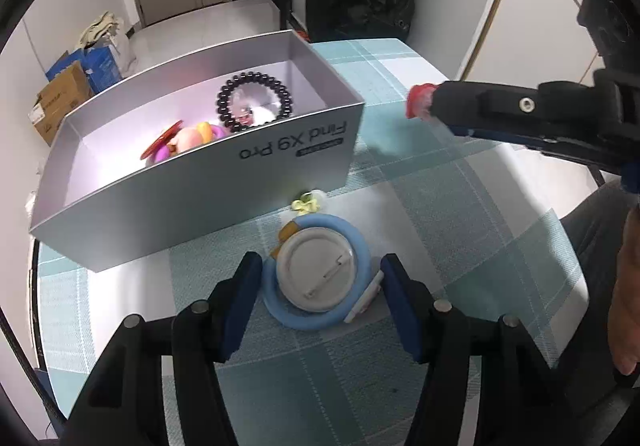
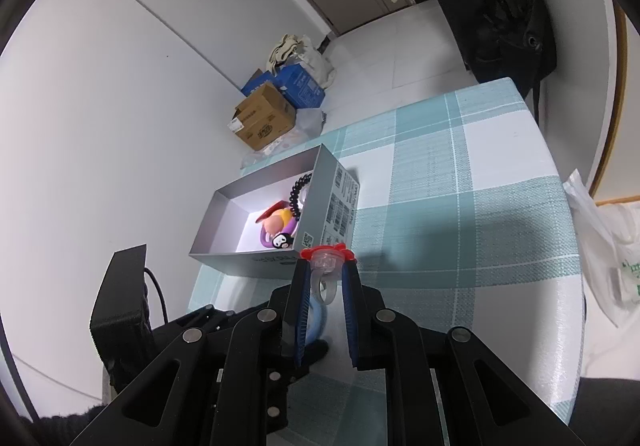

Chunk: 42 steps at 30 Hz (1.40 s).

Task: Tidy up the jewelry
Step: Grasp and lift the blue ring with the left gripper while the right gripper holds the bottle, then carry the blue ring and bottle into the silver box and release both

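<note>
Jewelry lies in three places: a black bead bracelet (image 1: 256, 102) and some bright plastic pieces (image 1: 188, 140) sit inside the open grey box (image 1: 200, 186), a blue ring-shaped bangle (image 1: 316, 272) with a white round pin badge (image 1: 318, 272) resting in its middle lies on the checked tabletop (image 1: 460, 246) just in front of the box, and a clear plastic ring with a red top (image 2: 326, 266) is up in the air. The right tongs (image 2: 325, 278) are clenched on that ring, held above the tabletop beside the box's near corner. The left tongs (image 1: 320, 286) are released, their blue pads on either side of the bangle, apparently not yet touching it. A small yellow trinket (image 1: 306, 204) lies against the box wall.

Judging from this, the ring is on its way to the box: the right tongs need to carry it over the wall and let go above the bare floor of the box. The left tongs look ready to close on the bangle, which may slip the badge loose.
</note>
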Available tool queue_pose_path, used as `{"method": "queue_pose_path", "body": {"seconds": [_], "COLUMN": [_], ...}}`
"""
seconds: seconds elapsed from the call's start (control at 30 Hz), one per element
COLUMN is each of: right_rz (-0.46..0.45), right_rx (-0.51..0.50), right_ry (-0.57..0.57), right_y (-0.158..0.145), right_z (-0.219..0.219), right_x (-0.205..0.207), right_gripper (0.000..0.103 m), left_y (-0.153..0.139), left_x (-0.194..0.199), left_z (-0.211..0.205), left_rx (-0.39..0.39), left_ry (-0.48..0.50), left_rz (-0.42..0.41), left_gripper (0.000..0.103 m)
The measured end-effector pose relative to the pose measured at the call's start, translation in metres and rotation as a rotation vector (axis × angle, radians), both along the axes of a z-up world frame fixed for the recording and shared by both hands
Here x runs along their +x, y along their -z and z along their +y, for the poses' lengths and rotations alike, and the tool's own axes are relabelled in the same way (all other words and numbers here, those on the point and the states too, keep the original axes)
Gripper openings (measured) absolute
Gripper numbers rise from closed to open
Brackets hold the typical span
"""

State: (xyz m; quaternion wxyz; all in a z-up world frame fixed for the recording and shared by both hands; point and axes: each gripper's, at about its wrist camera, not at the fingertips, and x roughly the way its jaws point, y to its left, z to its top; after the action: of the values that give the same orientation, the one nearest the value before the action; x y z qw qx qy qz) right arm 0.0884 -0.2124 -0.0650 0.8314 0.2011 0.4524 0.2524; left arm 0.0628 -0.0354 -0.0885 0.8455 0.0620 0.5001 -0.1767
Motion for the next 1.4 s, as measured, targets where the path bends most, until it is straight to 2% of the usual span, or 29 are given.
{"method": "queue_pose_path", "body": {"seconds": [0.13, 0.47, 0.8, 1.17, 1.33, 1.4], "right_rz": [-0.006, -0.005, -0.073, -0.137, -0.154, -0.160], "right_rx": [-0.001, -0.006, 0.029, 0.031, 0.032, 0.025], "right_ry": [0.002, 0.008, -0.022, -0.071, -0.099, -0.111], "right_y": [-0.001, -0.001, -0.015, -0.040, -0.049, -0.051], "right_z": [0.000, -0.001, 0.004, 0.026, 0.039, 0.045], "right_x": [-0.001, -0.003, -0.016, -0.003, 0.009, 0.015], "right_gripper": [0.015, 0.015, 0.015, 0.015, 0.015, 0.015], "left_y": [-0.003, -0.034, -0.067, -0.080, -0.078, -0.074], "left_x": [-0.007, -0.018, -0.015, 0.004, 0.018, 0.026], "left_z": [0.003, 0.011, 0.031, 0.051, 0.057, 0.059], "left_rx": [-0.006, -0.062, -0.119, -0.164, -0.188, -0.158], "left_ry": [-0.010, -0.040, -0.104, -0.171, -0.198, -0.233], "left_rz": [-0.015, -0.108, -0.208, -0.242, -0.229, -0.208], "left_gripper": [0.055, 0.055, 0.055, 0.055, 0.055, 0.055]}}
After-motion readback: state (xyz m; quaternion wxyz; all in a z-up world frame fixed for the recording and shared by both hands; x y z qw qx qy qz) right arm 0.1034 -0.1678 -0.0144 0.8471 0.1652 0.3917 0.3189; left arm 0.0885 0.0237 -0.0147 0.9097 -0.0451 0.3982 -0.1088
